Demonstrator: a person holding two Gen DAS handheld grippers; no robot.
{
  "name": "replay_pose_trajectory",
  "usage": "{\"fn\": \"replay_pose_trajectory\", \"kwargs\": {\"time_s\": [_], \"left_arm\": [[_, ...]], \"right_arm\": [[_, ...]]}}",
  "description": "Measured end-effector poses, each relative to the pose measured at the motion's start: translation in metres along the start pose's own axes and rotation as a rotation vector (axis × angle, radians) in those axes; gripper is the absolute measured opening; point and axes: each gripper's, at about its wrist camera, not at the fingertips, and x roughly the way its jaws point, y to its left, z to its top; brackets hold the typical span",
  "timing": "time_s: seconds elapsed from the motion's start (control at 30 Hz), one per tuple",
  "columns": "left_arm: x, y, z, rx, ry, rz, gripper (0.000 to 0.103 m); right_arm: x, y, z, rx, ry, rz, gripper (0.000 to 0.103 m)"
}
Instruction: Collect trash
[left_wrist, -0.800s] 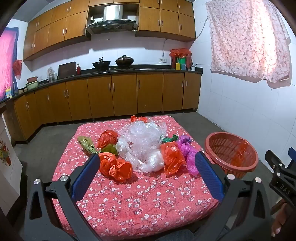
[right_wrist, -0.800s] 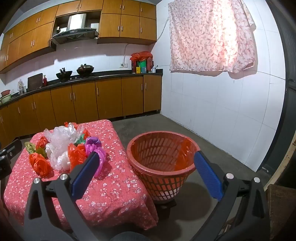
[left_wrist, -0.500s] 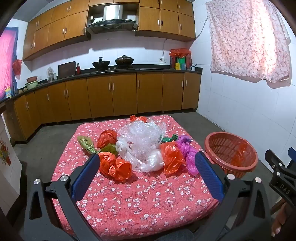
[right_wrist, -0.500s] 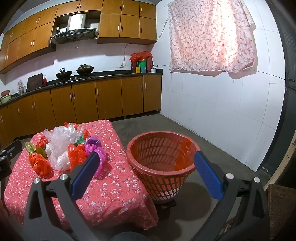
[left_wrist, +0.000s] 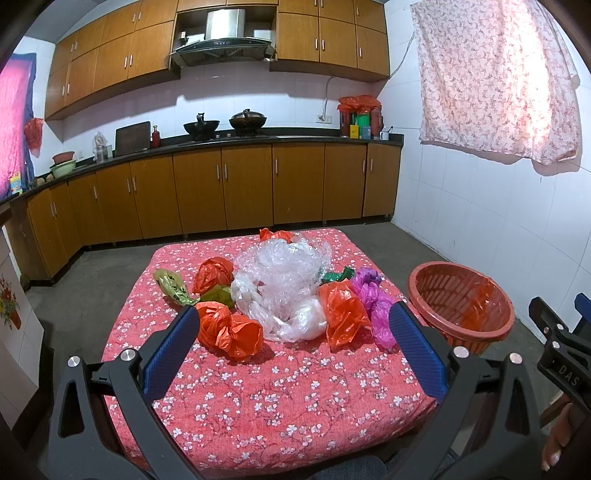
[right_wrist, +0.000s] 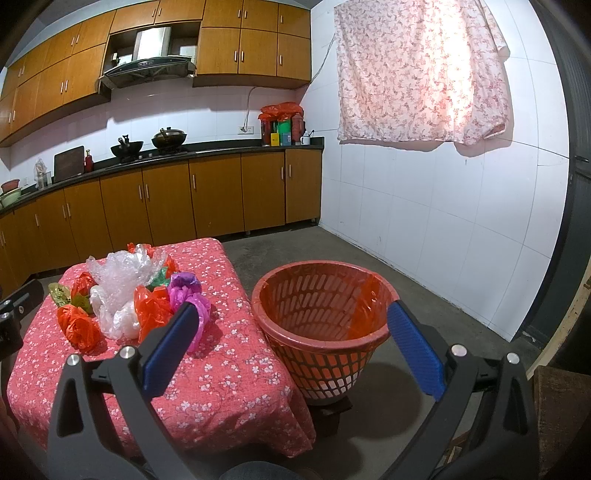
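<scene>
We see our left claw spread wide, holding nothing, above the near edge of the counter with the red flowery cloth. At its 12 o'clock sits the pile of crumpled red, clear and purple plastic bags. At 2 o'clock stands the round red plastic basket. Our right claw is spread wide too, empty, pointing at the basket.
</scene>
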Motion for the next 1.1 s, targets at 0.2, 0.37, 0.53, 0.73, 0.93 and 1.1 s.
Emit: {"fn": "replay_pose_trajectory", "kwargs": {"time_s": [0.2,0.37,0.53,0.73,0.93,1.1], "left_arm": [[0.000,0.000,0.000,-0.001,0.001,0.000,0.101],[0.000,0.000,0.000,-0.001,0.001,0.000,0.101],[0.001,0.005,0.000,-0.001,0.002,-0.001,0.101],[0.001,0.011,0.000,0.000,0.002,-0.002,0.101],[0.002,0.016,-0.001,0.000,0.003,-0.002,0.101],[0.002,0.021,-0.001,0.000,0.004,-0.003,0.101]], "right_arm": [[0.001,0.000,0.000,-0.001,0.000,0.000,0.099],[0.001,0.001,-0.001,-0.001,0.001,0.000,0.099],[0.001,0.001,-0.001,-0.001,0.001,0.000,0.099],[0.001,0.001,-0.001,0.000,0.002,0.000,0.099],[0.001,0.001,-0.001,-0.001,0.002,-0.001,0.099],[0.002,0.001,-0.002,-0.001,0.003,-0.001,0.099]]}}
